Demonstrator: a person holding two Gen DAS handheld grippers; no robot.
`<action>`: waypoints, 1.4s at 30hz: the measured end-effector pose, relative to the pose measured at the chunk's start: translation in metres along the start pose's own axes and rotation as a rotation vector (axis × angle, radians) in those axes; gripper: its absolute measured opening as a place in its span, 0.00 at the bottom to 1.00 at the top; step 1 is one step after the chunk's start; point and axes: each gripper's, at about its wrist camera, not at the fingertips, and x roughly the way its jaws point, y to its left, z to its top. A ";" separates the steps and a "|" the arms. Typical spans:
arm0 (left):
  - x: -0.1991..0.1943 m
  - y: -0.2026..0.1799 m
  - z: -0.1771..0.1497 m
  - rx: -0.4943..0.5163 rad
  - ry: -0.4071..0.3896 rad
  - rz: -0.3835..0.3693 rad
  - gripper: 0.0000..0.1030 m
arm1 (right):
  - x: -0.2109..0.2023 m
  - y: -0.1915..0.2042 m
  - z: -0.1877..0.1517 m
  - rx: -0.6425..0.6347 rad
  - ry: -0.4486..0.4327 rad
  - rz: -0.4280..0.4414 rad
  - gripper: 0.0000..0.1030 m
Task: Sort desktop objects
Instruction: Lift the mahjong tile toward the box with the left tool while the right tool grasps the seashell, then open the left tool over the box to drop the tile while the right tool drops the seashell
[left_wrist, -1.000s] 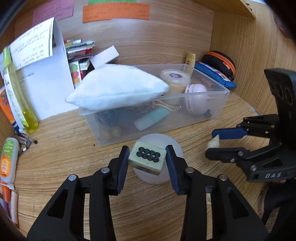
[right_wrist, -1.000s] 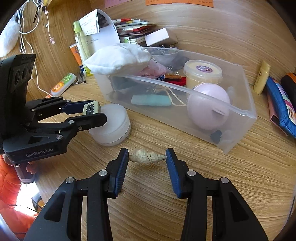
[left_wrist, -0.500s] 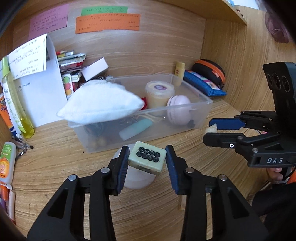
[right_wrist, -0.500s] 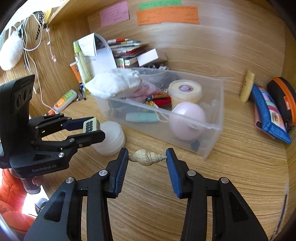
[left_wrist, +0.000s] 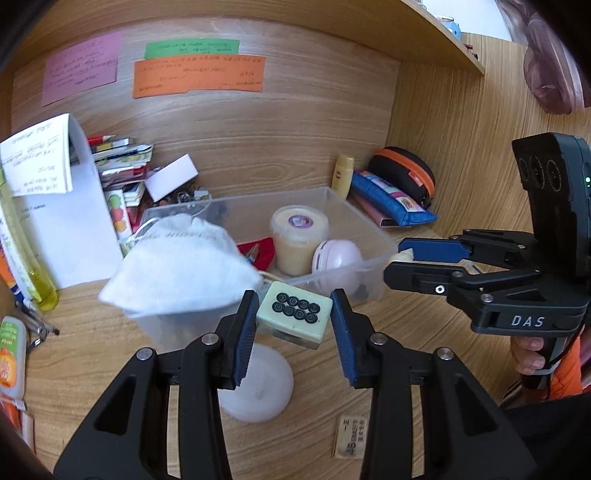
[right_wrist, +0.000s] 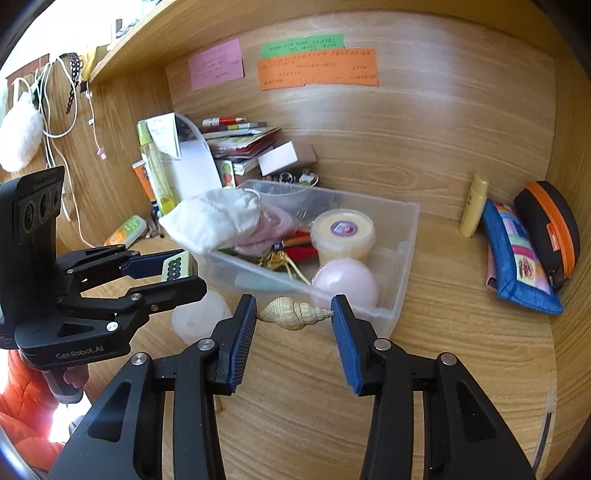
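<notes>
My left gripper (left_wrist: 293, 325) and right gripper (right_wrist: 293, 325) are matte black plastic linkages with silver screw heads at the joints and ribbed blue pads (right_wrist: 243, 339) lining the fingers. The left body carries three round lenses and the white marking "GenRobot.AI"; the right reads "DAS" and shows a small green light. Bare fingers and an orange sleeve (left_wrist: 565, 373) show behind the handles.

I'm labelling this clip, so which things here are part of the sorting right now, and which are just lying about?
In the job:
- mahjong tile, held in left gripper
- seashell, held in right gripper
- clear bin, likely destination

Lying about:
- blue pouch
- orange-zip case
- yellow tube
- sticky notes
</notes>
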 end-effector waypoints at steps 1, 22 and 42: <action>0.002 0.000 0.002 0.004 0.000 -0.001 0.38 | 0.001 -0.001 0.002 0.002 -0.001 0.000 0.37; 0.048 0.015 0.023 0.046 0.018 -0.014 0.38 | 0.060 -0.011 0.036 -0.002 0.066 0.007 0.37; 0.050 0.013 0.020 0.057 0.024 0.010 0.48 | 0.066 -0.012 0.033 -0.009 0.082 -0.073 0.48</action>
